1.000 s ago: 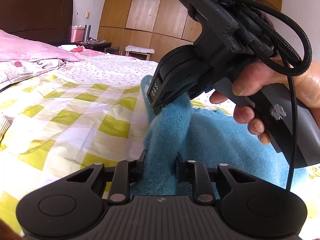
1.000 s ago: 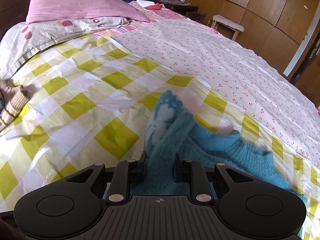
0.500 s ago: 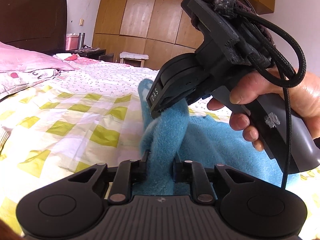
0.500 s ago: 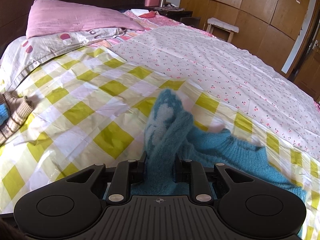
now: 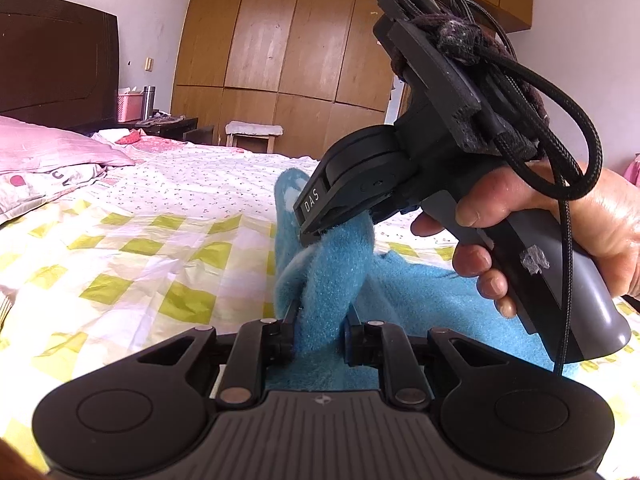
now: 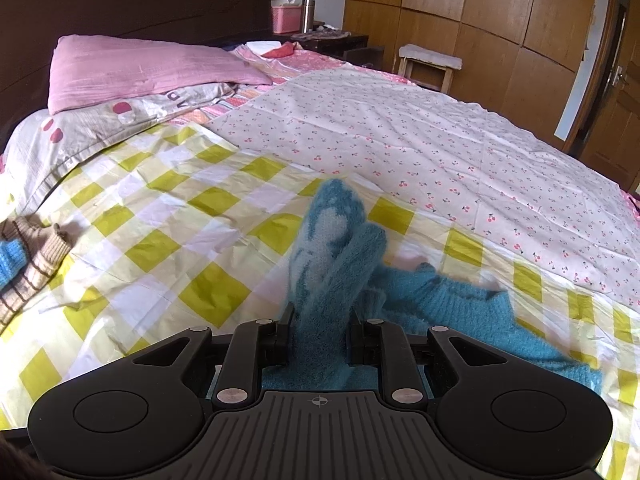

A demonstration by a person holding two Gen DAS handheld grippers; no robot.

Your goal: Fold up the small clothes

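Left claw [image 5: 319,322]: jaws nearly closed, pinching a bunched fold of the fuzzy blue garment [image 5: 420,300]. Fabric fills the gap between both fingers [image 5: 289,322].

Right claw [image 6: 319,326]: same state, jaws narrow and clamped on a thick ridge of the same blue garment [image 6: 332,264]. In the left wrist view the right claw's tip [image 5: 316,236] bites the cloth at 12 o'clock from the left claw, close above it. A bare hand [image 5: 560,240] grips its handle at 2 o'clock, black braided cable [image 5: 576,152] looped over the top.

Garment: front part pulled up off the bed into a peak between the two claws; the rest trails to 3–4 o'clock and lies on the yellow-green checked sheet [image 6: 168,248]. A paler patch shows on the raised part.

Further out: cherry-print sheet [image 6: 420,140] at 1 o'clock, pink pillow [image 6: 132,68] at 10 o'clock, striped brown knit piece [image 6: 36,264] at 9 o'clock at the frame edge, wooden wardrobe [image 6: 480,8] behind.
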